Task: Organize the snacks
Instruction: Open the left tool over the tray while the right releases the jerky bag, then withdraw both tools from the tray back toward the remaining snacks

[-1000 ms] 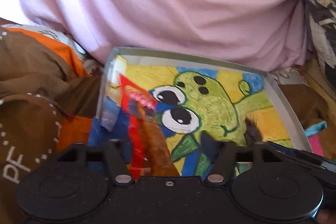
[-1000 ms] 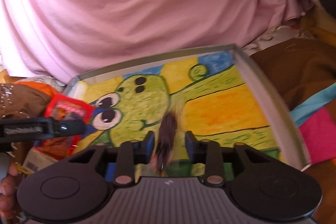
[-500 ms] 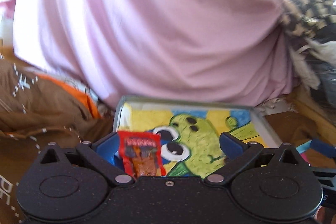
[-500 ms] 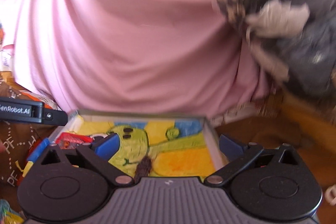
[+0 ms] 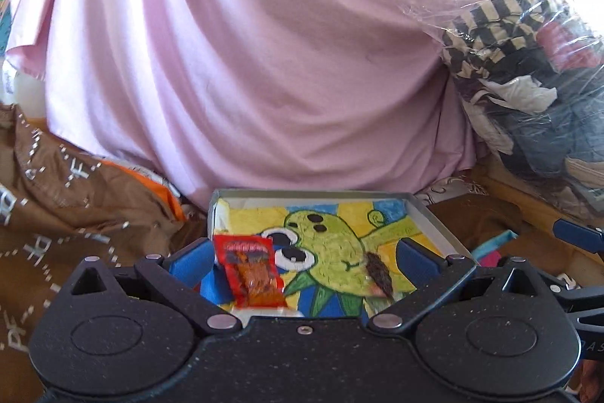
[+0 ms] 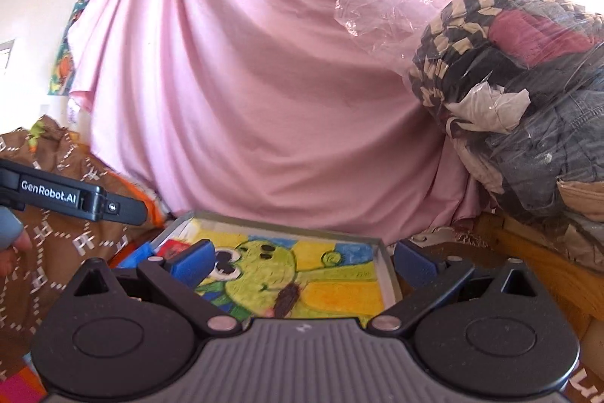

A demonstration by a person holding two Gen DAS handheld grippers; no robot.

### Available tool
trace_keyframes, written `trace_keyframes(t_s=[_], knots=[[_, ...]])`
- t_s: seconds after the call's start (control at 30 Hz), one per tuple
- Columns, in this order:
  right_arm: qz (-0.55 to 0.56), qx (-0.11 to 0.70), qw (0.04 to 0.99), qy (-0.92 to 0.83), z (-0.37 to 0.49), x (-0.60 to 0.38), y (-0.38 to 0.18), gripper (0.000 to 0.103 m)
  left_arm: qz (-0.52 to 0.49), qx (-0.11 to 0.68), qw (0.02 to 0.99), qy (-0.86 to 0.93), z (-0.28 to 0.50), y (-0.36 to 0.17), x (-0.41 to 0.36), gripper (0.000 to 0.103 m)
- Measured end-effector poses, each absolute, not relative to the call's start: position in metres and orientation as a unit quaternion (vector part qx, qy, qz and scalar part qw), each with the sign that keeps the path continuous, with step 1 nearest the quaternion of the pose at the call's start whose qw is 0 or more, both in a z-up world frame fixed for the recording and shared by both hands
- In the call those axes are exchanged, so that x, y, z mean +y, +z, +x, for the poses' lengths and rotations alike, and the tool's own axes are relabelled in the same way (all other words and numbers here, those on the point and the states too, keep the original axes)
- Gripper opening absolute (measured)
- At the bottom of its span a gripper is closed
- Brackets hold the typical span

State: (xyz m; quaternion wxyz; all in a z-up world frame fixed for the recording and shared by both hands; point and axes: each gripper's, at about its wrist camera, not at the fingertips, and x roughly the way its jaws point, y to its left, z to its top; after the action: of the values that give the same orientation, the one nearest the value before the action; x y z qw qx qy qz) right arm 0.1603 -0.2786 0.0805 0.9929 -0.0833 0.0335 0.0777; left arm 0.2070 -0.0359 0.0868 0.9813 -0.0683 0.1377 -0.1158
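1. Step in hand, by judgement: a release just finished, with both tools clear of the shallow tray [image 5: 434, 214] and nothing gripped.
2. Left gripper [image 5: 302, 261]: jaws spread wide, blue pads apart on either side of the tray's near end, empty.
3. Right gripper [image 6: 302, 261]: jaws likewise spread wide and empty, hovering over the near edge of the same tray [image 6: 385, 263].
4. Red snack packet [image 5: 251, 269]: flat on the tray floor at the left side, just beside the left wall, over the blue part of the cartoon drawing [image 5: 328, 244] lining the bottom; only a red corner [image 6: 173, 246] visible in the right wrist view, behind the blue pad.
5. Dark brown snack piece [image 5: 379, 274]: on the tray floor right of centre, well apart from the red packet; seen again in the right wrist view [image 6: 287, 299] at the near edge. Possibly a dried fruit or meat strip; too blurred to name with confidence.
6. Surroundings: pink draped sheet [image 5: 264, 63] behind the tray, brown patterned fabric [image 5: 56, 214] to the left, a clear plastic bag of clothes [image 6: 528, 82] to the right. No further snacks plainly in view.
7. Next move, by judgement: turn one gripper away to find the next loose snack, likely outside these views; keep jaws wide on approach, close on a packet edge, carry over the rim and set down in the bare yellow area between or beyond the two pieces.
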Motion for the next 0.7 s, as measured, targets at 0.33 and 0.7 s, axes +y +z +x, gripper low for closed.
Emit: trace_keyframes(t_s=[0.33, 0.7], knots=[[-0.065, 0.102, 0.988, 0.094, 0.120, -0.290, 0.055, 0.103, -0.079, 0.183, 0.973, -0.112, 0.161, 0.063, -0.012, 0.102], [-0.100, 0.203, 0.963, 0.146, 0.088, -0.277, 0.011, 0.103, -0.067, 0.260, 0.955, -0.123, 0.132, 0.021, -0.006, 0.102]])
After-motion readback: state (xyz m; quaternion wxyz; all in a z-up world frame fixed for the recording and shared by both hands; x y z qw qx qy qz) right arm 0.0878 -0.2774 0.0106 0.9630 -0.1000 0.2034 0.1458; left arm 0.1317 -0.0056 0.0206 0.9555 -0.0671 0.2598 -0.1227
